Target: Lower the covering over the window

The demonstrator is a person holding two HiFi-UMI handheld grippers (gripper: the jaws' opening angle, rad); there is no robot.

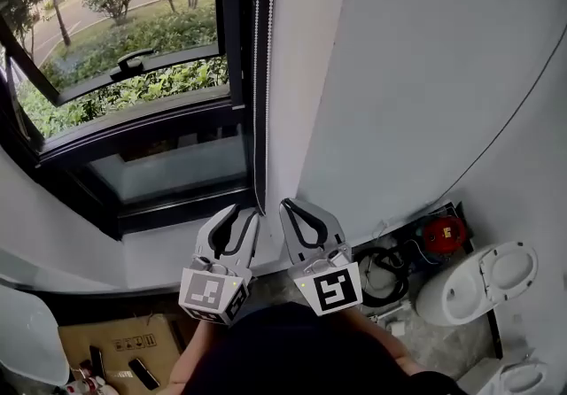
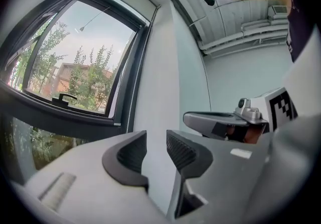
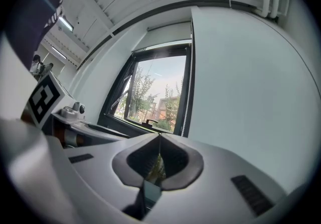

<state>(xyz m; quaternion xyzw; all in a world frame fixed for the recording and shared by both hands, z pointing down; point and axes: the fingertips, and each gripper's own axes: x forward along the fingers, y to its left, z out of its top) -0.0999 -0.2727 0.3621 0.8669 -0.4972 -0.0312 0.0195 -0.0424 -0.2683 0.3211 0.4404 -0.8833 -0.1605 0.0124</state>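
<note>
left gripper [image 2: 155, 140]: jaws apart with a clear gap and nothing between them; grey moulded shell, black ribbed pads.
right gripper [image 3: 159, 140]: jaws closed pad to pad, holding nothing; same grey shell, curved black pads.
bead chain [image 1: 260, 74]: hangs straight down the window's right edge; its lower end is near both gripper tips and gripped by neither; small pale beads in a doubled run.
window frame [image 1: 133, 132]: dark, hard, straight-edged; a sash with a black handle appears tilted open.
roller blind [image 3: 168, 34]: a pale flat band at the window's head, apparently drawn right up; the glass below is bare.
progress: judged not begun; the chain is not yet gripped, and the whole drop remains.
</note>
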